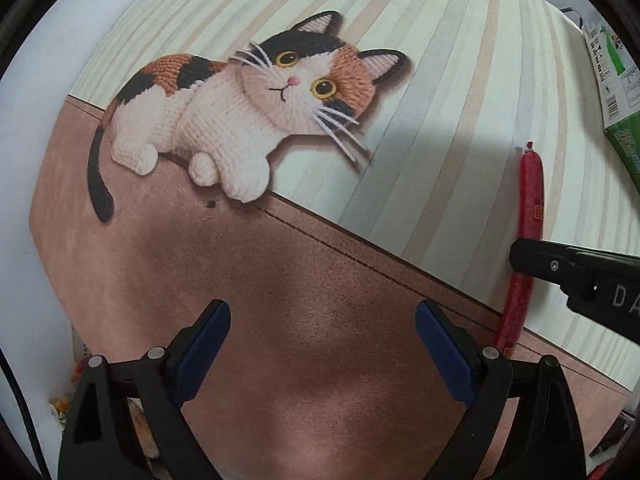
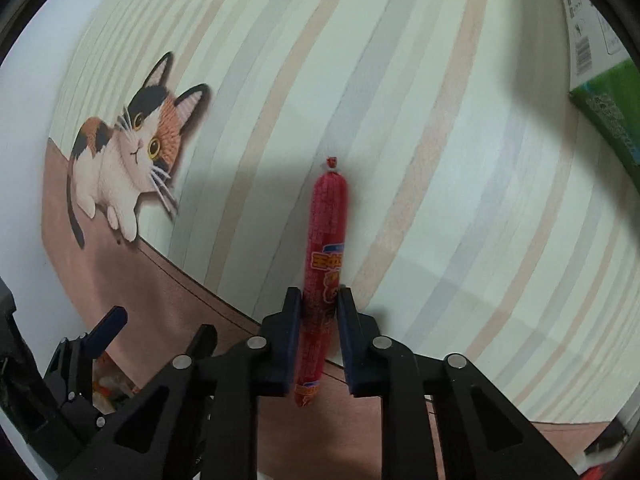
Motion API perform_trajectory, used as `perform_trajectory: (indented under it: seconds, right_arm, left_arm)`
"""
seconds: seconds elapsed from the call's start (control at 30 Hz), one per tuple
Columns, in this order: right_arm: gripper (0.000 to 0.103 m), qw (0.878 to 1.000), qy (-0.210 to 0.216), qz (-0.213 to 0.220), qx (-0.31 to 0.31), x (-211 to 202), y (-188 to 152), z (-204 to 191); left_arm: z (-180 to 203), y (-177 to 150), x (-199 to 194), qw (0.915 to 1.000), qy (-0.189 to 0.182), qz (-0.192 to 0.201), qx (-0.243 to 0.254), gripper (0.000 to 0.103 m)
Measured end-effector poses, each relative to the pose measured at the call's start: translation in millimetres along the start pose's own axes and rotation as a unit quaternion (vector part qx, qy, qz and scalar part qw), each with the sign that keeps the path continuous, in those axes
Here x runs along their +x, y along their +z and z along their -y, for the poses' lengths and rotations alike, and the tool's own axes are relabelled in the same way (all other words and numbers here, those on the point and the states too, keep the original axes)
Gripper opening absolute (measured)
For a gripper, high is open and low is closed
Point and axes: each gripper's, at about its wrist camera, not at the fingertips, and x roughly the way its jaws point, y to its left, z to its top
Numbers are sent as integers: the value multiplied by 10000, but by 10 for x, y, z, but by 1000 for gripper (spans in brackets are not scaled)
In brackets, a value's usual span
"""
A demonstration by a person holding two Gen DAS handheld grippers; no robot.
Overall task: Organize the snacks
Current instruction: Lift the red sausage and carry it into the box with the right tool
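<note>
Left wrist view: left gripper (image 1: 322, 344) jaws spread wide, nothing between them, over the printed cat mat (image 1: 280, 320). Sausage stick (image 1: 530, 200) lies on the mat nearby.

Right wrist view: right gripper (image 2: 319, 320) clamped on the sausage stick (image 2: 326, 240), a slim, slick red casing. Lift level; the grip sits near one end.

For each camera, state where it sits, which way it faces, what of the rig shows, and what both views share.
Left wrist: on the left hand-held gripper, facing down at the cat-print mat; its blue-padded fingers stand open over nothing.
Right wrist: on the right hand-held gripper, facing steeply down; its fingers are shut on the red sausage.
Shared: the sausage, mat, green box, and each other's gripper.
</note>
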Motion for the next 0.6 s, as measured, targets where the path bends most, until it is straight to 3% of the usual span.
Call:
perform_trajectory:
  seconds: [0.27, 0.6]
  right_arm:
    - [19, 9995, 308, 101, 50, -86, -150, 176]
    - [19, 9948, 741, 626, 300, -542, -354, 589]
  left_arm:
    - [71, -60, -7, 9989, -473, 34, 54, 95]
    - [323, -256, -167, 9937, -1100, -56, 223, 95]
